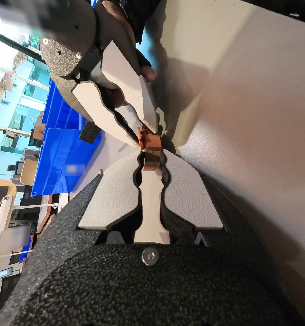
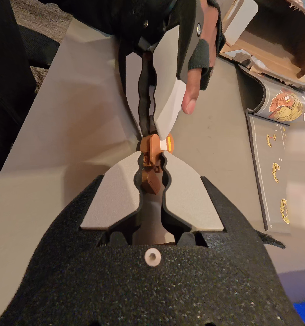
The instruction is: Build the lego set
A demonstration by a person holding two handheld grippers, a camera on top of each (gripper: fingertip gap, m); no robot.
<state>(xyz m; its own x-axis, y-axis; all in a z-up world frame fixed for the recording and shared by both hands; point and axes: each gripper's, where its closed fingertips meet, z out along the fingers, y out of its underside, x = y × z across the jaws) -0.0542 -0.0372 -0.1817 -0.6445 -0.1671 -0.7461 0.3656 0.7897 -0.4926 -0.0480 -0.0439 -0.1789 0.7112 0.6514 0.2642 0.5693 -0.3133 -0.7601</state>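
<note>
Above a pale, matte table [image 2: 77, 123], two hand-held tongs meet tip to tip on one small toy-brick model [image 2: 152, 150]. Each tool has a black, pebbled plastic body and two broad grey fingers with a fine grainy finish and wavy, black-edged inner faces.

The left tongs [image 1: 151, 155] stand nearly shut, with only a narrow gap. Between the tips sits the model's smooth, rounded brown part [image 1: 152, 142], with a darker olive band below it. Both grey fingers [image 1: 180, 176] press against its sides.

The right tongs [image 2: 151, 158] are likewise closed to a narrow gap on the same model. Here it shows as a glossy, tan, rounded cap with a flat disc-shaped piece, a small white and yellow patch, and a darker brown hinged block [image 2: 151, 184] hanging down between the fingers. The studded middle is squeezed between the wavy inner faces.

A hand [image 2: 201, 70] in a black fingerless glove grips the left tool in the right wrist view, its bare fingertip resting alongside one grey finger.

Beyond the tips in the left wrist view lie stacked blue plastic bins [image 1: 63, 158] with ribbed walls. Beside the tongs in the right wrist view lies an open, glossy dark-grey booklet [image 2: 275, 158] with curled pages and drawings of gold parts, with a torn cardboard box [image 2: 271, 44] behind it.
</note>
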